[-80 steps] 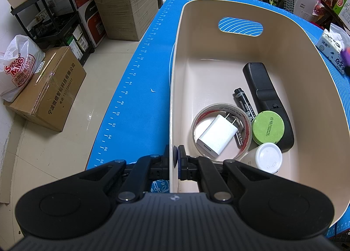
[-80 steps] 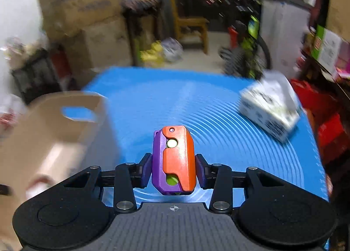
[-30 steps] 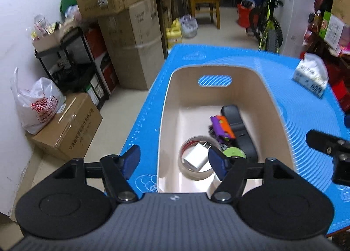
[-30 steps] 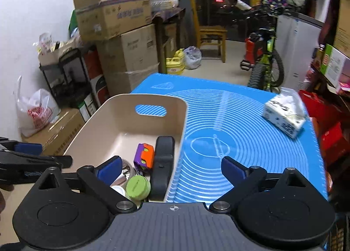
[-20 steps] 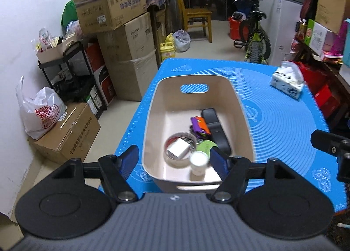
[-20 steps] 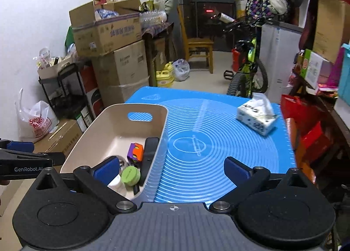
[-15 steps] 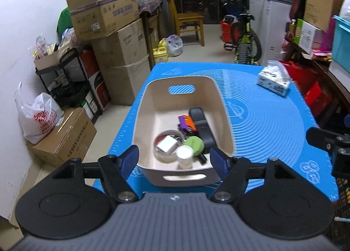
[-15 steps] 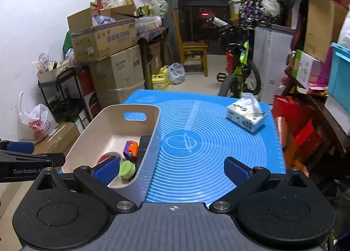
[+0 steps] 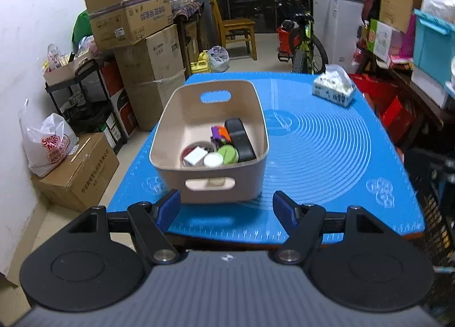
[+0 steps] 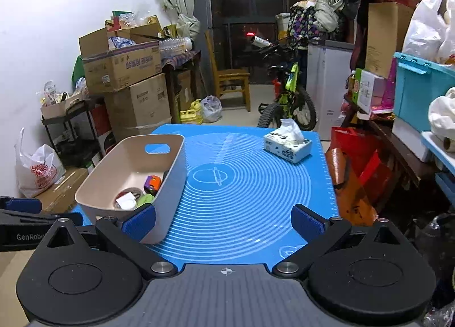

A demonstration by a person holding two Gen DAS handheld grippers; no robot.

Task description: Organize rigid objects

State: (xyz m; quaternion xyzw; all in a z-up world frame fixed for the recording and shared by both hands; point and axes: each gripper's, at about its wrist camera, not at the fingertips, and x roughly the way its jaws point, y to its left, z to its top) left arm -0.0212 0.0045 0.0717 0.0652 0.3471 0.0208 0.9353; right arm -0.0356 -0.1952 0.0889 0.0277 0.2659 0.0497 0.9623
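A beige bin (image 9: 170, 116) stands on the blue mat (image 9: 327, 150); it also shows in the right wrist view (image 10: 173, 181). In it lie a purple-and-orange toy (image 9: 219, 134), a black remote (image 9: 240, 140), a green lid (image 9: 228, 154), a white cap (image 9: 213, 160), a white charger (image 9: 194, 156) and a tape roll (image 9: 199, 146). The toy shows in the right wrist view too (image 10: 152, 182). My left gripper (image 9: 227, 209) is open and empty, held back from the bin's near wall. My right gripper (image 10: 223, 220) is open and empty over the mat's near edge.
A tissue box (image 9: 334, 88) sits at the mat's far right, also in the right wrist view (image 10: 287, 146). Cardboard boxes (image 9: 142, 51), a black shelf (image 9: 82, 99) and a white bag (image 9: 48, 145) stand left. A bicycle (image 10: 287, 99) and chair (image 10: 230, 85) stand behind.
The right gripper let go of the purple-and-orange toy, which now lies in the bin. The left gripper opened off the bin rim. Both grippers pulled back and up from the table.
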